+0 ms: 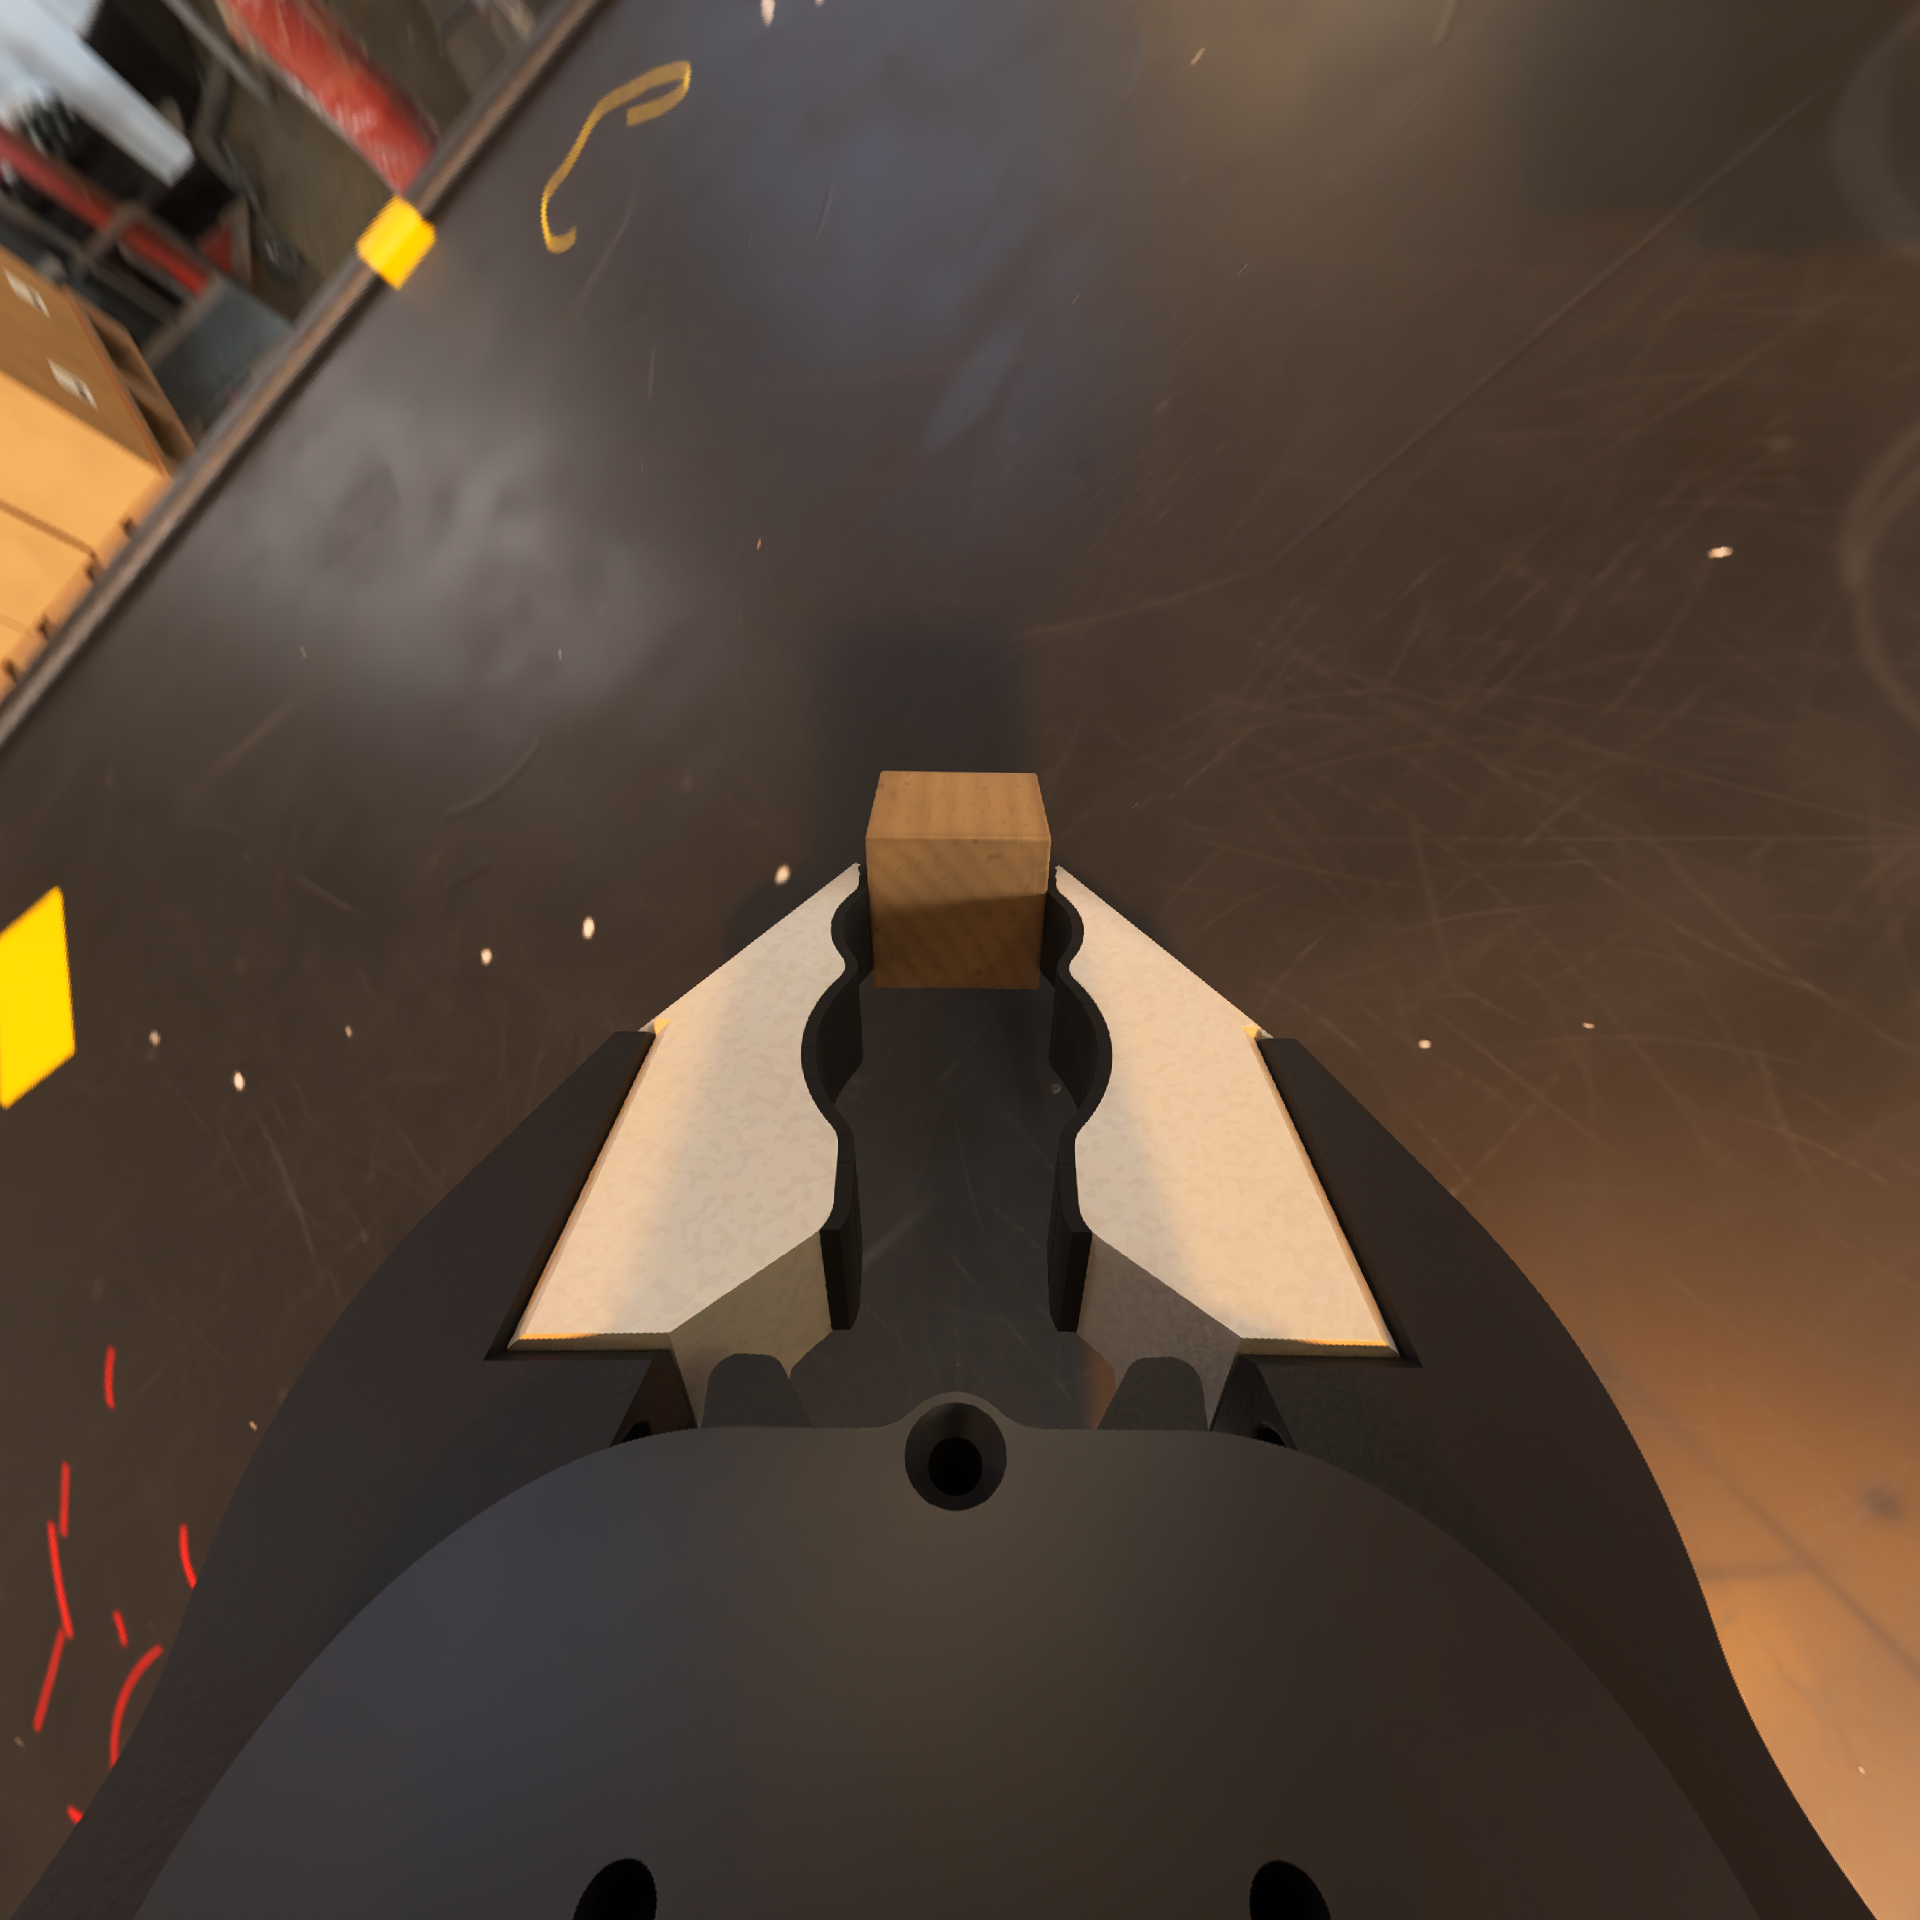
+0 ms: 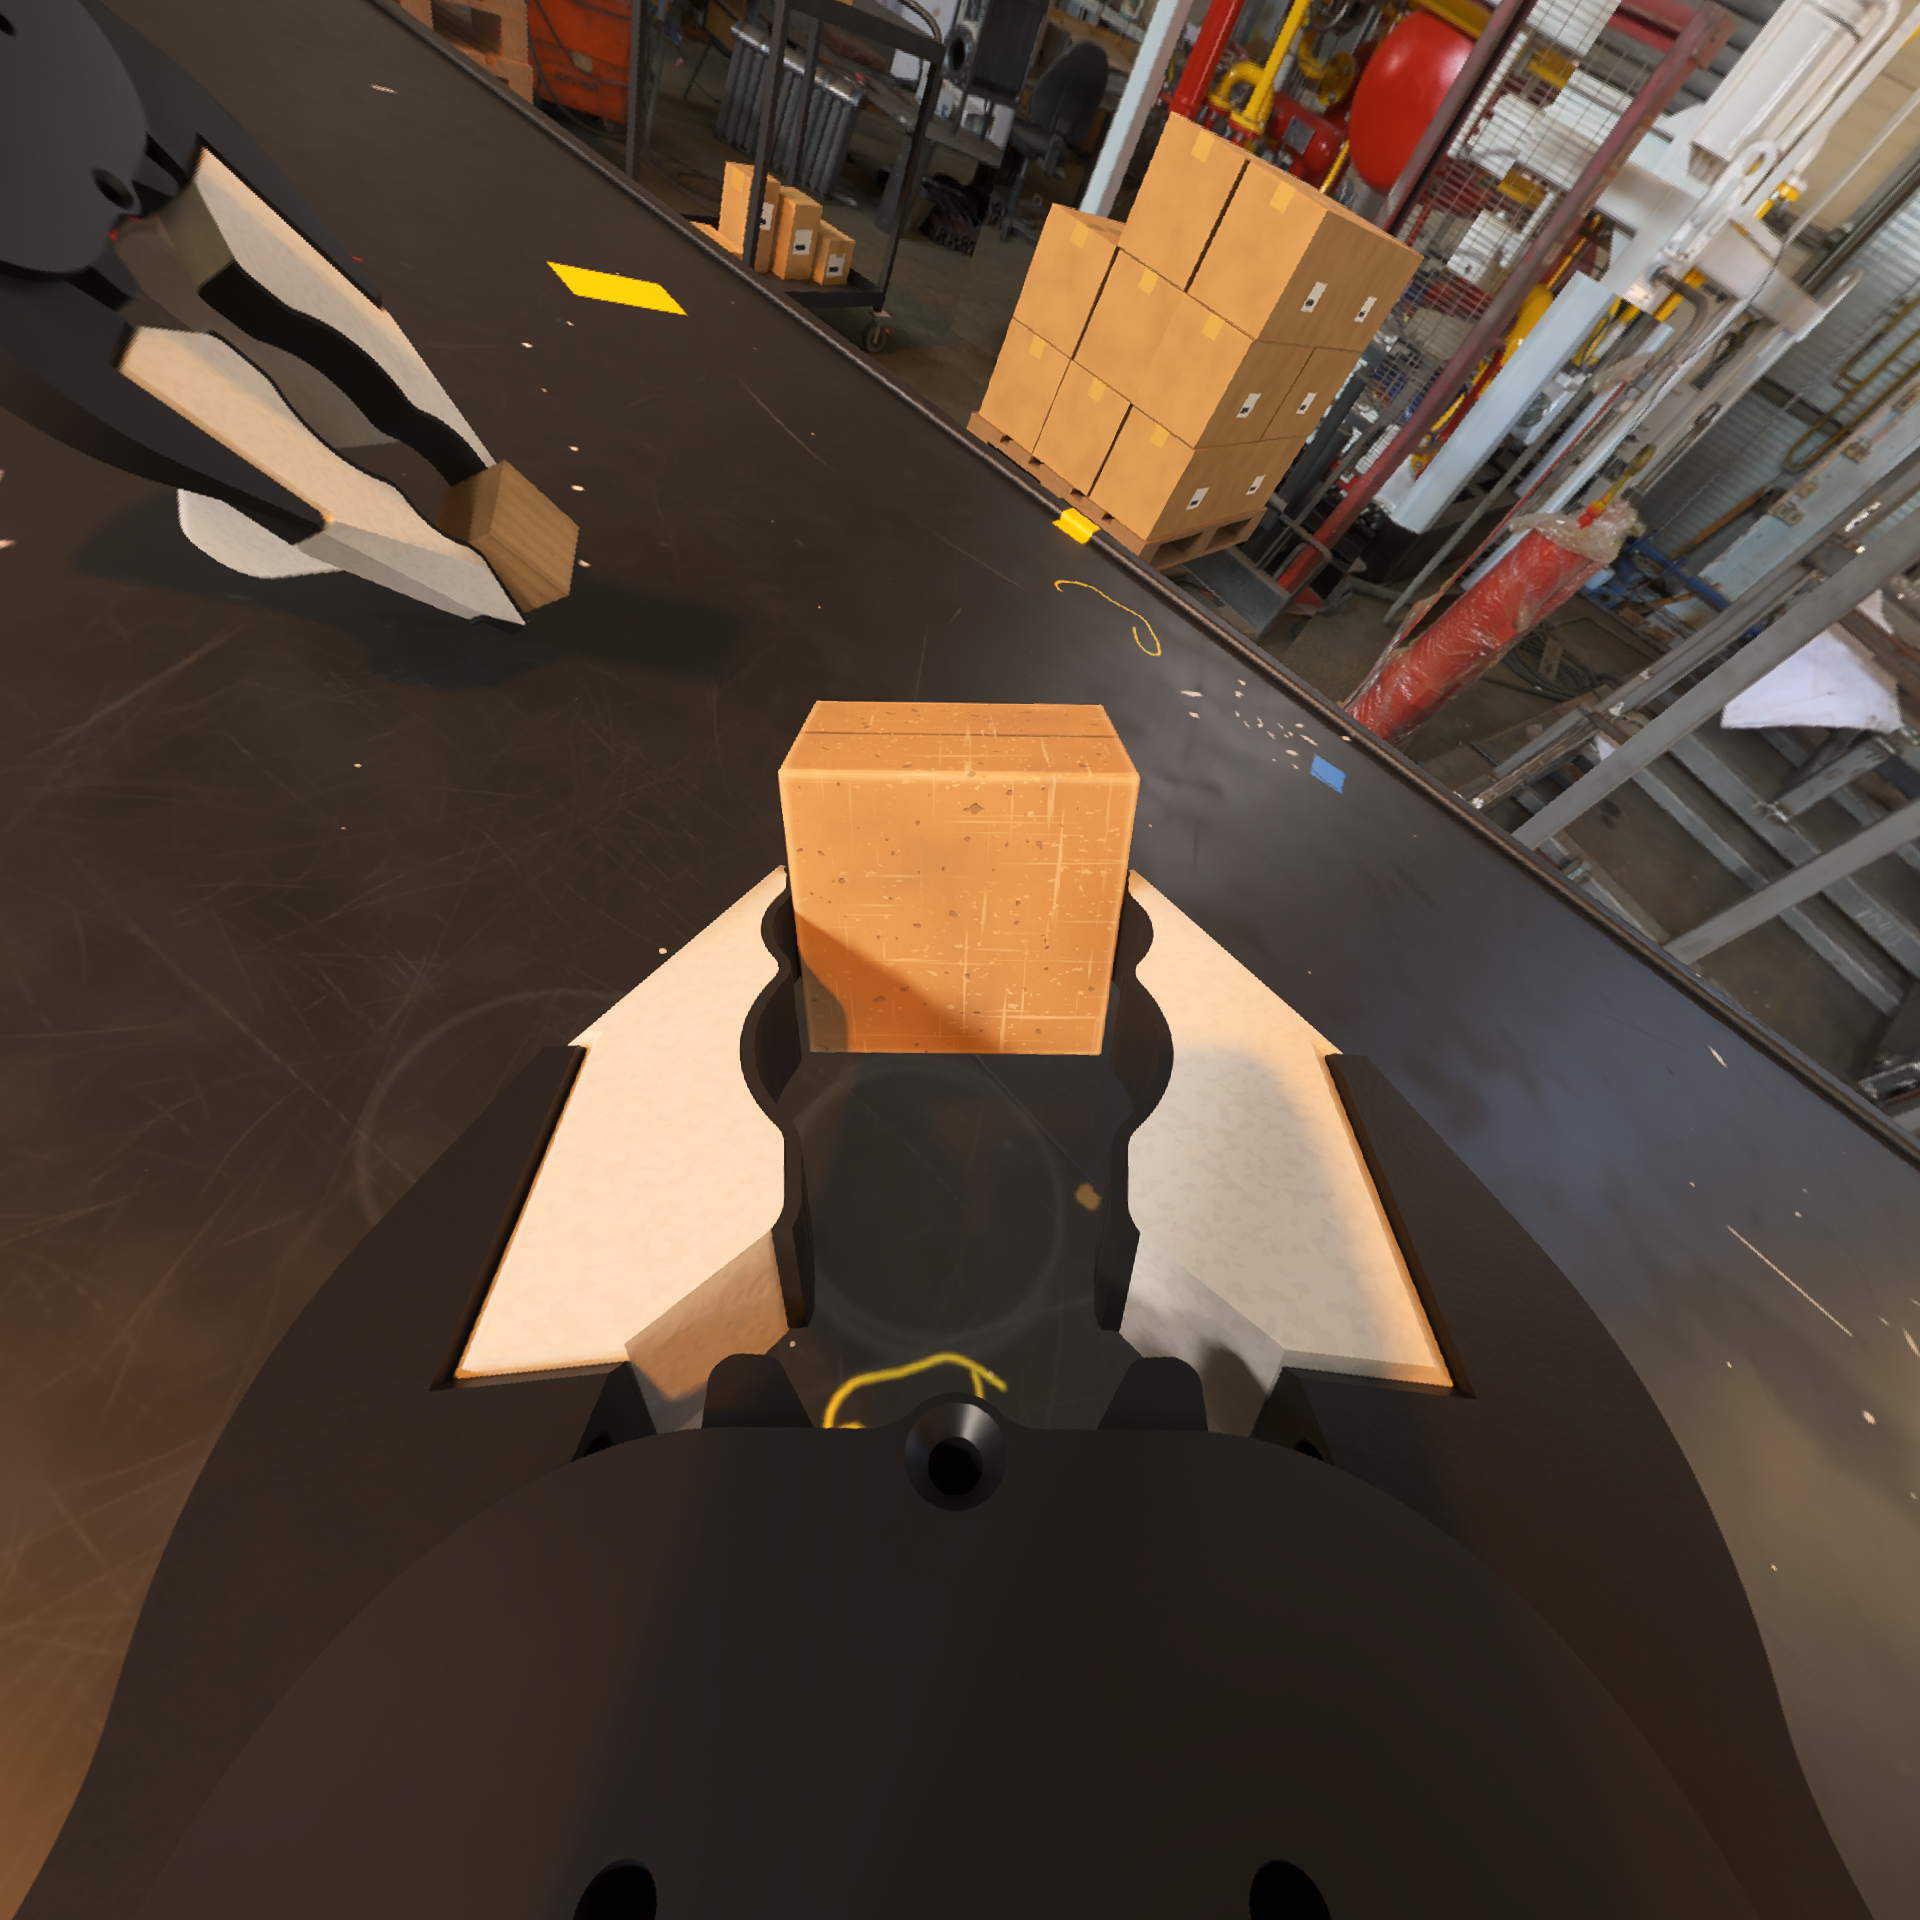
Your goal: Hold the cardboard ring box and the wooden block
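Observation:
My left gripper (image 1: 956, 873) is shut on a small wooden block (image 1: 956, 826), which is pinched between the fingertips. The right wrist view shows this gripper (image 2: 499, 542) at upper left with the block (image 2: 530, 535), which casts a shadow on the table below it. My right gripper (image 2: 958, 878) is shut on the cardboard ring box (image 2: 956, 810), a speckled tan cube wider than the block. It sits upright between the white fingers (image 2: 665, 1091). The two grippers are apart.
The dark scratched table (image 2: 312, 935) has a diagonal far edge (image 2: 1455, 790). Yellow patches (image 2: 615, 288) (image 1: 36, 997), a blue patch (image 2: 1327, 774) and a yellow cord loop (image 2: 1117, 613) (image 1: 603, 145) lie on it. Stacked cartons (image 2: 1184, 353) stand beyond the edge.

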Available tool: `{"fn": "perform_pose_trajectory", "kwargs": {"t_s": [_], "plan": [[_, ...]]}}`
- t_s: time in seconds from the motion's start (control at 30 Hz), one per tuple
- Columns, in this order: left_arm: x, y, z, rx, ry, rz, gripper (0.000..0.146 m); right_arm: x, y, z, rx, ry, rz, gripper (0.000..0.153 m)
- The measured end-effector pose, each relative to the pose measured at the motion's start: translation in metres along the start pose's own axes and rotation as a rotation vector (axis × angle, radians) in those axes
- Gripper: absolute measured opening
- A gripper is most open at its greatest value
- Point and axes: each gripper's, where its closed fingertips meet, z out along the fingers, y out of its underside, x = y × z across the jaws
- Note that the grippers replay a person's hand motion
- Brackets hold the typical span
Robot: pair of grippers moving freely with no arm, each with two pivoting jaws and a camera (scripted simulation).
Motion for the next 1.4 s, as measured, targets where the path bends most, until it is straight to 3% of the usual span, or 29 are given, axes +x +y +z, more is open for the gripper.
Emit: {"fn": "perform_pose_trajectory", "kwargs": {"t_s": [0.1,0.23,0.3,0.4,0.87,1.1,1.4], "plan": [[0.009,-0.018,-0.012,0.084,-0.022,0.114,0.031,0.002,0.001,0.0,-0.001,0.002,0.004,0.059],[0.033,-0.044,-0.023,0.167,-0.128,0.451,0.031,0.006,0.003,0.0,-0.001,0.009,0.014,0.059],[0.045,-0.05,-0.021,0.168,-0.149,0.598,0.031,0.007,0.004,0.0,-0.001,0.009,0.019,0.059],[0.052,-0.048,-0.01,0.1,-0.132,0.681,0.031,0.008,0.005,0.0,-0.005,0.012,0.015,0.059],[0.06,-0.043,-0.003,0.044,0.01,0.622,0.031,0.009,0.01,0.001,-0.028,0.005,0.007,0.059],[0.059,-0.029,-0.001,-0.032,0.1,0.516,0.031,0.009,0.012,0.002,-0.045,0.005,0.001,0.059],[0.055,-0.03,-0.001,-0.029,0.124,0.449,0.031,0.009,0.013,0.003,-0.049,0.005,0.003,0.059]]}}
